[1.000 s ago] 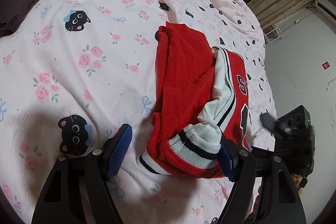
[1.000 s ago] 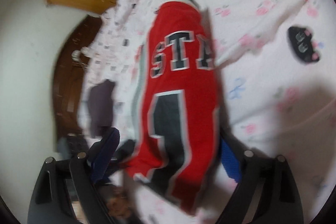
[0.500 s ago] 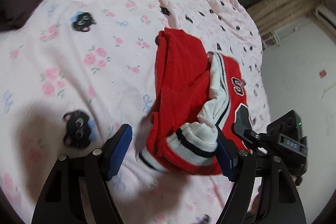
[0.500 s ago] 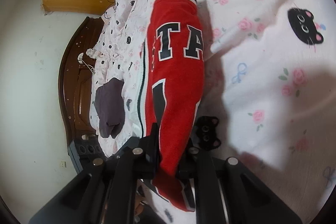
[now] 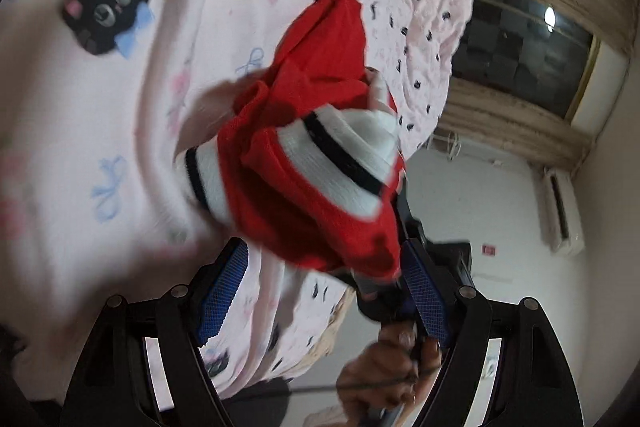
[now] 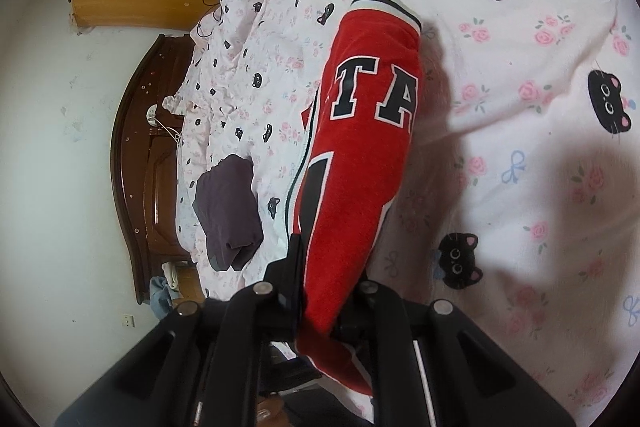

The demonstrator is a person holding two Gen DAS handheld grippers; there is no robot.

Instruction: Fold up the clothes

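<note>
On the pink bedsheet point(image 6: 520, 39) printed with roses and black cats, the red sweater point(image 6: 360, 163) with dark block letters is stretched lengthwise, its near end raised off the bed. The right gripper point(image 6: 326, 301) has its fingers pressed together on that near end, red cloth squeezed between them and hanging out below. Over at the other end, the left gripper point(image 5: 324, 279) has its fingers spread wide, the blue pads point(image 5: 226, 283) well apart; the bunched red cloth and striped white cuff point(image 5: 340, 151) sit just above them, though the blur makes it hard to say whether either pad touches. A folded dark garment point(image 6: 228, 211) lies near the bed's edge.
</note>
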